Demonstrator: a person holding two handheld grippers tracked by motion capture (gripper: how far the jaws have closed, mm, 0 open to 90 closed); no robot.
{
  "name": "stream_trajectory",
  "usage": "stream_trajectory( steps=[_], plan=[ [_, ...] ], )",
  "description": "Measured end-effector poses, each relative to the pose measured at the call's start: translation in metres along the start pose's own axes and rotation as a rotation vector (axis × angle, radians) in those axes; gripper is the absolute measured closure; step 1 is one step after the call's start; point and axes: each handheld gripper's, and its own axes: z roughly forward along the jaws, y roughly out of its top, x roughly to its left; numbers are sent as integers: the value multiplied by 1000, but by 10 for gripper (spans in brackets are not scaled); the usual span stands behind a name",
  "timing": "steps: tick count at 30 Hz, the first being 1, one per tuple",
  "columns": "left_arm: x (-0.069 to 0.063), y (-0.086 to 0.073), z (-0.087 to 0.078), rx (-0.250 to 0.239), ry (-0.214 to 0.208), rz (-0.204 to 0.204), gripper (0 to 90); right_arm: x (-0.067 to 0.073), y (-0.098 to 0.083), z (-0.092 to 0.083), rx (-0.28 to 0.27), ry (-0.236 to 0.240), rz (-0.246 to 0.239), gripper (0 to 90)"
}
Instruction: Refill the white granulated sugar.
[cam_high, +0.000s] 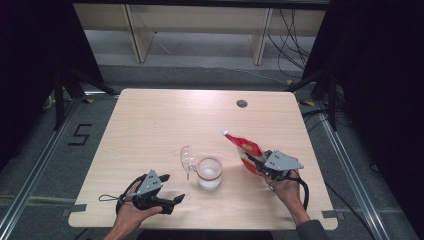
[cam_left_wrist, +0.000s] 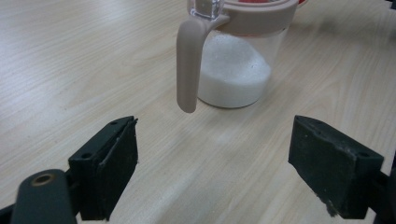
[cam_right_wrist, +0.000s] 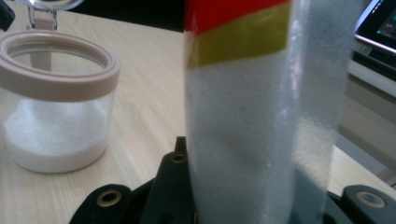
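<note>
now – bag (cam_high: 245, 148) in r. gripper (cam_high: 256, 163)

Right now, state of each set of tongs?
Left tongs: open, holding nothing, aimed at the jar.
Right tongs: closed on the red and clear bag.

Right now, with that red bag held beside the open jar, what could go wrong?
1. The right gripper clamps the bag low down while it leans toward the jar; white grains could spill onto the table if the tilt is misjudged.
2. The jar's hinged lid stands open at its far side; the bag's tip might knock it.
3. The left gripper sits open and apart from the jar, so nothing steadies it if it is bumped.
</note>
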Motion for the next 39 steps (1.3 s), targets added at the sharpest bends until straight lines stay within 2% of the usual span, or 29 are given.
stream_trajectory(
  steps=[1,2,4,5,8,9,10,12,14,16,18,19,24,25,27,29,31,33,34,36,37,38,39],
  plan=[
    [1,0,0,6,-4,11,154,2,-1,1,-2,-14,17,805],
    [0,0,0,7,-3,9,154,1,-2,2,12,-1,3,806],
    [1,0,0,3,-5,10,154,2,-3,2,2,-19,24,806],
    [-1,-1,1,0,-1,-16,154,1,-3,2,-3,-20,22,806],
    [1,0,-1,7,3,13,154,0,-4,0,6,-32,49,802],
    [1,0,0,6,3,10,154,0,-4,0,23,-20,62,801],
    [1,0,0,-1,-4,9,154,-2,-5,-1,15,-31,42,801],
    [1,0,0,6,-2,11,154,-1,-5,-3,26,-37,81,802],
    [0,0,0,6,-3,14,154,-1,-6,-5,18,-41,90,803],
    [-1,0,0,7,0,-12,154,-1,-9,-8,29,-27,116,803],
    [0,0,-1,5,2,13,154,-2,-10,-10,19,-42,127,802],
    [0,0,-1,7,3,13,154,-2,-12,-11,24,-43,143,800],
    [0,0,0,5,-1,13,154,-6,-15,-18,29,-62,159,794],
    [0,0,0,5,0,13,154,-8,-15,-18,8,-76,142,794],
    [0,0,-1,7,3,14,154,-7,-15,-20,19,-75,152,785],
    [1,0,-1,7,4,14,154,-7,-14,-20,1,-85,157,760],
    [1,0,0,5,6,12,154,-6,-13,-23,8,-77,198,727],
    [1,0,0,5,7,11,154,-6,-13,-23,1,-85,193,668],
    [1,0,-1,5,7,12,154,-6,-13,-24,1,-109,223,619],
    [1,0,-1,3,5,12,155,-6,-12,-26,20,-88,255,544],
    [1,0,-1,5,3,11,155,-3,-11,-28,31,-113,278,518],
    [1,0,-1,6,2,11,155,-4,-10,-30,37,-116,233,488],
    [1,0,-1,10,3,15,157,-3,-9,-32,43,-118,237,469]
  ],
)
